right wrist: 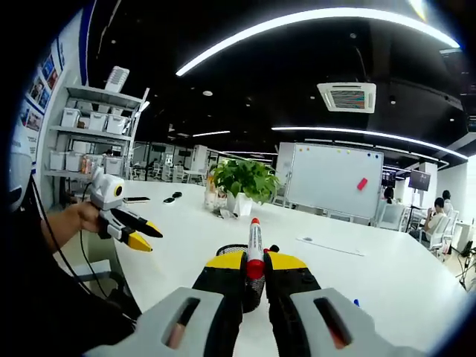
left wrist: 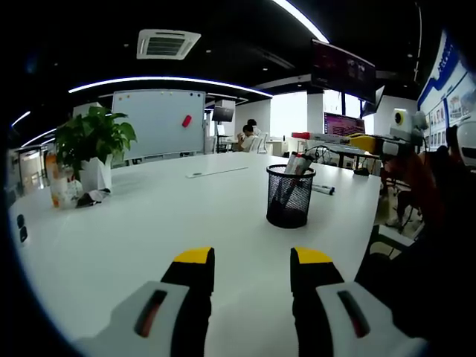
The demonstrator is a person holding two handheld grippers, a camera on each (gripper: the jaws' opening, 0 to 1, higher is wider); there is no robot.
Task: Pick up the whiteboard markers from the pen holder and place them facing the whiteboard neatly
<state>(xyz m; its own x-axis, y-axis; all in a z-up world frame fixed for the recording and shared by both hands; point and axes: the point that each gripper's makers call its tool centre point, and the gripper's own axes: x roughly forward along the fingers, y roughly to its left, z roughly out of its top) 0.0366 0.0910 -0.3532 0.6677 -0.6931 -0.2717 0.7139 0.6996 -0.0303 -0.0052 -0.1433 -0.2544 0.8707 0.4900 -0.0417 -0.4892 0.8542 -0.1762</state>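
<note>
We see one black mesh pen holder [left wrist: 290,196] standing on the white table [left wrist: 149,223], ahead and a little right of our left gripper [left wrist: 251,268], whose yellow-tipped jaws are spread with nothing between them. Markers [left wrist: 296,165] lean inside the holder; we cannot count them exactly. One more marker [left wrist: 323,190] lies flat on the table just right of the holder. Our right gripper [right wrist: 254,271] pinches one red-capped marker [right wrist: 254,249], white-bodied and upright, just above the holder's rim. At the far side stands one whiteboard [left wrist: 158,123] with a single red object stuck to it, and one potted plant [left wrist: 93,145] sits at far left.
</note>
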